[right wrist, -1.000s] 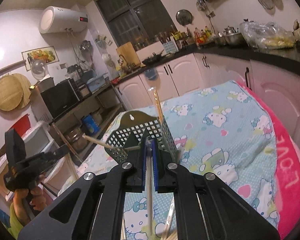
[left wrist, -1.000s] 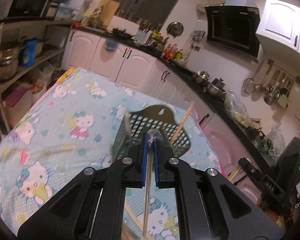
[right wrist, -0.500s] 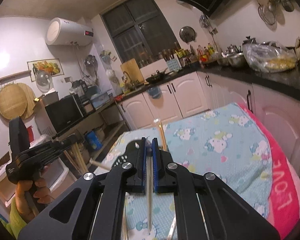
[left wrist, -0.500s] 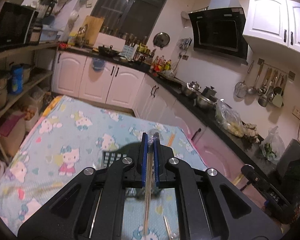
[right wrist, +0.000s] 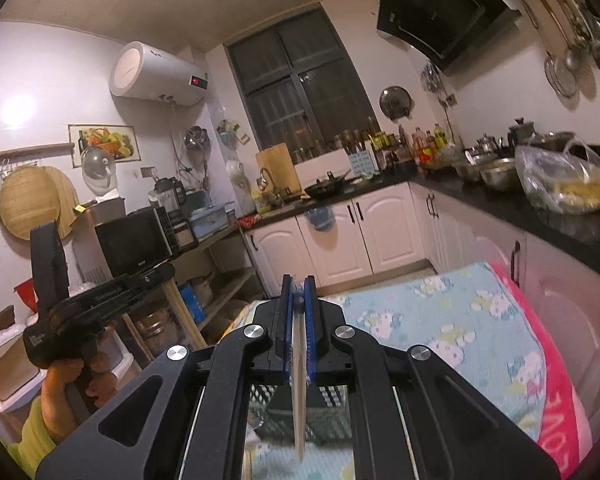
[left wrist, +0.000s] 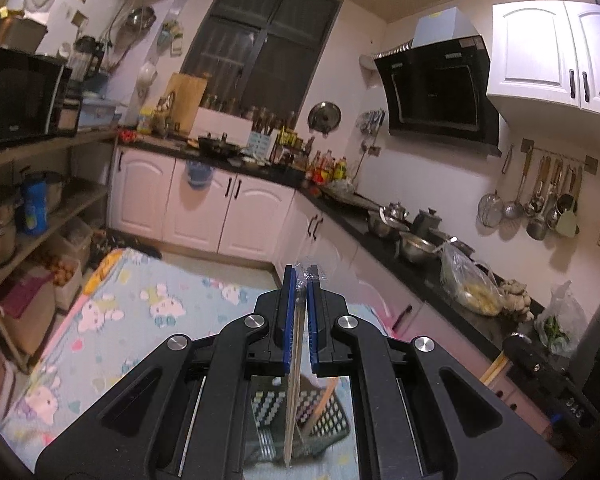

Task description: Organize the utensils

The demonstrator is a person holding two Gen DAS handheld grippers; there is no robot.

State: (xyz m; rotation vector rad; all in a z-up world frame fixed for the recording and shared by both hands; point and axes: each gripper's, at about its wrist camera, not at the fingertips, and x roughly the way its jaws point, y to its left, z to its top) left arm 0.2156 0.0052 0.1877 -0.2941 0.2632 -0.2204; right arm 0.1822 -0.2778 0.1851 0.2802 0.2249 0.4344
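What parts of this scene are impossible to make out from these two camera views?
- Left wrist view: the green basket is mostly hidden behind the left gripper body; its contents are blurred.
- Left wrist view: the lower end of the chopstick that gripper holds is cut off by the frame's lower edge.
- Right wrist view: the basket shows only between the right gripper arms.
- Right wrist view: what the person's hand grips is too dark to read.

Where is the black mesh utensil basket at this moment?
In both wrist views the black mesh basket sits low in the picture on the cartoon-print cloth, seen behind the left tool and its chopstick.
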